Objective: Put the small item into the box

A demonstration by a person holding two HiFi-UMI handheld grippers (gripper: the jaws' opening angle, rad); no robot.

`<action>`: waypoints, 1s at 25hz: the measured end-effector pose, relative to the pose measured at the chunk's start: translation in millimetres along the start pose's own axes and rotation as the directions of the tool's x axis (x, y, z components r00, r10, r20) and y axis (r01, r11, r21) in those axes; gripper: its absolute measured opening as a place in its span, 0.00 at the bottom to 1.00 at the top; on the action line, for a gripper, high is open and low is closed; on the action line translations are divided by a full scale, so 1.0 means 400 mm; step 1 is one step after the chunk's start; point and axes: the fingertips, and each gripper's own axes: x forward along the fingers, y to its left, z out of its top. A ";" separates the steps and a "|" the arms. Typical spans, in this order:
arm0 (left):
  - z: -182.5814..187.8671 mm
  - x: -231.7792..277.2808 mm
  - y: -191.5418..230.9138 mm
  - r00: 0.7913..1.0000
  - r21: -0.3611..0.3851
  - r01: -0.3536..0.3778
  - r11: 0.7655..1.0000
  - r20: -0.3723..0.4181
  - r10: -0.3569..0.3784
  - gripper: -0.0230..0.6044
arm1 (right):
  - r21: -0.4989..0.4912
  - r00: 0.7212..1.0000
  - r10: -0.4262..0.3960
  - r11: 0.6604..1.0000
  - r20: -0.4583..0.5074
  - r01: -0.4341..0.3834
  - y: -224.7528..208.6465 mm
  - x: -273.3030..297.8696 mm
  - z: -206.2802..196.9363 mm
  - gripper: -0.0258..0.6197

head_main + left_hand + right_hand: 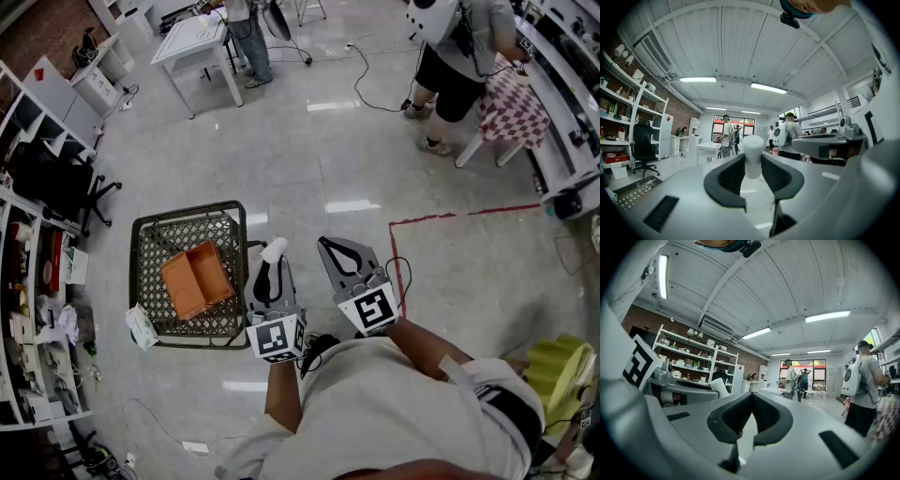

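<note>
Box (195, 278) inside wire basket (148, 253)

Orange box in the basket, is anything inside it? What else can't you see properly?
- Orange box: seen in the head view only, too small to tell whether it holds anything.
- White item: in the left gripper view the left gripper's pads cover its lower part, so what it is stays unclear.
- Wire basket: the left gripper view shows just a corner; the gripper's body hides the rest.
- Things on the shelves: head view, too small.
</note>
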 end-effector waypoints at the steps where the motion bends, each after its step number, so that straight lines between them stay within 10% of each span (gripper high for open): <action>1: 0.003 0.002 0.003 1.000 0.000 0.003 1.000 -0.001 -0.003 0.22 | 0.005 1.000 -0.003 1.000 0.003 0.003 0.001 0.005 0.003 0.04; 18: -0.040 -0.028 0.032 0.992 0.026 0.122 0.992 -0.042 -0.121 0.22 | 0.056 0.994 -0.108 0.993 -0.007 0.108 0.064 0.007 -0.008 0.04; 25: -0.062 -0.017 0.007 0.996 0.024 0.057 0.998 -0.066 -0.056 0.22 | 0.078 0.999 -0.043 0.996 0.010 0.042 0.043 0.001 -0.024 0.04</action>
